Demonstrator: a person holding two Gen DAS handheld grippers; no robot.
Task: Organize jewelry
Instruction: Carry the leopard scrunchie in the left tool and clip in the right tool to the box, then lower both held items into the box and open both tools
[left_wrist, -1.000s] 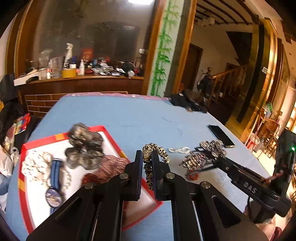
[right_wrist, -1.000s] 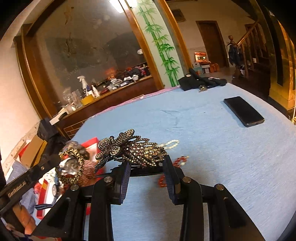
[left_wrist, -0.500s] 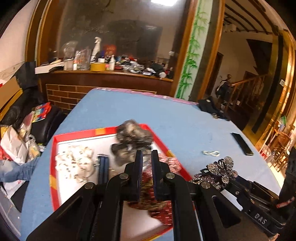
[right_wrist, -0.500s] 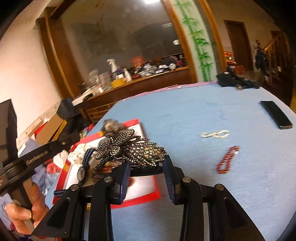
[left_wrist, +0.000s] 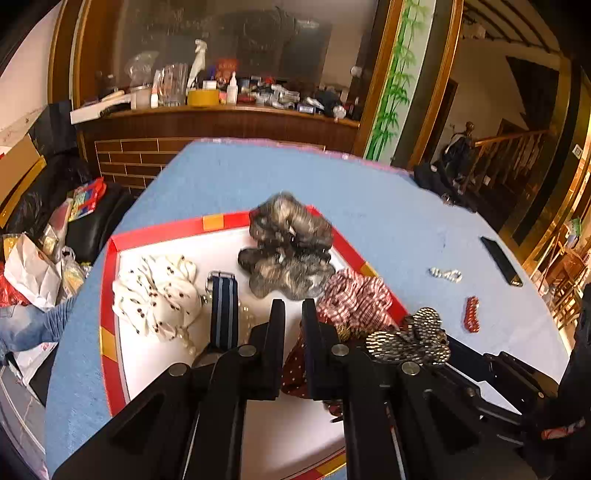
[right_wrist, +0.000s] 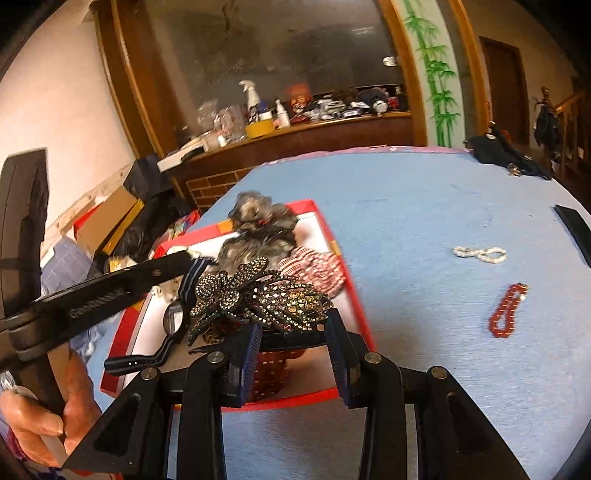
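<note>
My right gripper (right_wrist: 293, 328) is shut on the black base of a rhinestone hair clip (right_wrist: 258, 299) and holds it over the near right part of the red-rimmed white tray (right_wrist: 354, 295). The left wrist view shows the same clip (left_wrist: 410, 339) at lower right. My left gripper (left_wrist: 293, 314) hovers over the tray (left_wrist: 109, 295), shut, with nothing showing between its tips. A leopard-print scrunchie (right_wrist: 212, 336) peeks out beneath the clip, beside a red dotted scrunchie (left_wrist: 293, 373). On the blue cloth lie a pearl bracelet (right_wrist: 480, 254) and a red bead bracelet (right_wrist: 508, 310).
In the tray lie a grey furry hair piece (left_wrist: 288, 251), a white dotted scrunchie (left_wrist: 155, 291), a blue-strapped watch (left_wrist: 223, 314) and a red checked scrunchie (left_wrist: 351, 299). A black phone (left_wrist: 500, 260) lies at the table's right. A hand (right_wrist: 44, 417) holds the left gripper.
Both grippers swung left from the blue cloth to above the tray. The leopard scrunchie that sat between the left fingers is no longer there. The clip stays in the right gripper.
</note>
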